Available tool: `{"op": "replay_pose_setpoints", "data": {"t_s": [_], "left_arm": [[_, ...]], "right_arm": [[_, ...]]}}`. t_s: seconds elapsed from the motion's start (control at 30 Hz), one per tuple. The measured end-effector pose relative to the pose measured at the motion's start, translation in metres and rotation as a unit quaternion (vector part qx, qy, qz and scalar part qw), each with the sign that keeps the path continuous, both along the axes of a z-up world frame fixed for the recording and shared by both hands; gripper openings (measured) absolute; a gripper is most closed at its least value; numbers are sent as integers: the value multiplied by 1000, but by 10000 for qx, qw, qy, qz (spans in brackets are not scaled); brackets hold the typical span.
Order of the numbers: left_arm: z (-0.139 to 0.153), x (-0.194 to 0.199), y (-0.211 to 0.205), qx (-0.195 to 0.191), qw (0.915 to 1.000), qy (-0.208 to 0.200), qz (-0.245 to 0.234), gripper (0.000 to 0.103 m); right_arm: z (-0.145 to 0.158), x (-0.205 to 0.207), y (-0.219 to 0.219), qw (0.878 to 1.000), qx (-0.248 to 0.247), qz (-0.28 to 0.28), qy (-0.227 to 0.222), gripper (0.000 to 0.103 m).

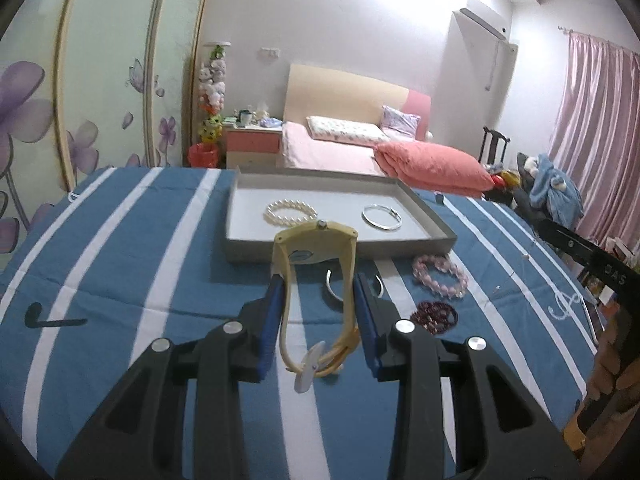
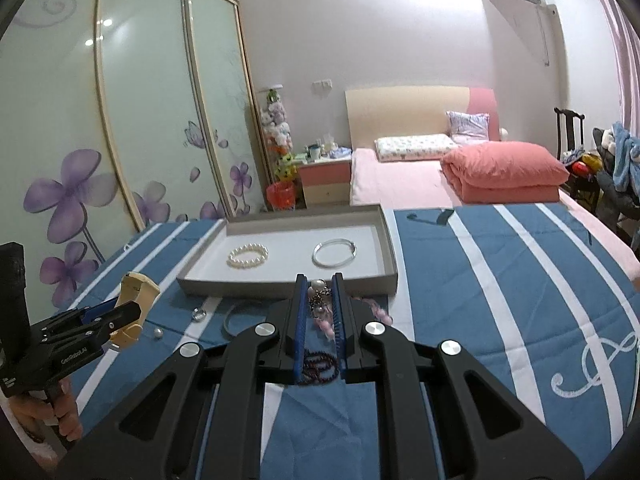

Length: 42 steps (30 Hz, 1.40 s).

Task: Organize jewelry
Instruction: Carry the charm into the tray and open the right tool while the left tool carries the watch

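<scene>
Two claws lifting jewelry above the striped desk (image 1: 120,240), just short of the grey tray (image 1: 430,216).
Tray holds a pearl bracelet (image 1: 290,211) and silver bangle (image 1: 381,217); left claw (image 1: 318,296) pinches a yellow watch (image 1: 316,264); right claw (image 2: 318,292) is pressed together on a beaded charm piece (image 2: 319,294).

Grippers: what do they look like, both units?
Same build. Left gripper and right gripper: matte black plastic linkage arms with round silver pivot caps, jaws lined in blue. Small white lettering on the side of the left one's body, seen from the right wrist.
</scene>
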State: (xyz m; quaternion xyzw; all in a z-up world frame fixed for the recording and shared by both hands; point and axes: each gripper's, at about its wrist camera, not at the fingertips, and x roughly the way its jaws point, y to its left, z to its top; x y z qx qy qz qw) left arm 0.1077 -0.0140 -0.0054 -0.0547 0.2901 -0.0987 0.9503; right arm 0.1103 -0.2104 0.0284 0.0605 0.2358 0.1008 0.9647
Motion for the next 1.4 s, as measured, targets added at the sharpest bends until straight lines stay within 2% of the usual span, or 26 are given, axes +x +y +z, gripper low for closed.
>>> {"op": "replay_pose_setpoints", "data": {"t_s": [0.4,0.8,1.17,1.4], "left_arm": [[12,5,10,-79,9996,-217,177,35],[28,28,9,32,9984,-506,252,35],[42,80,4,111,9960,-821,324,36],[34,123,-4,130,9962,-807,312,36]], "right_arm": [[18,6,9,9993,75,87,-353,13],[31,23,25,9978,41,169,-636,13],[36,75,35,9969,84,217,-754,13],[29,113,42,9973,51,286,-673,13]]}}
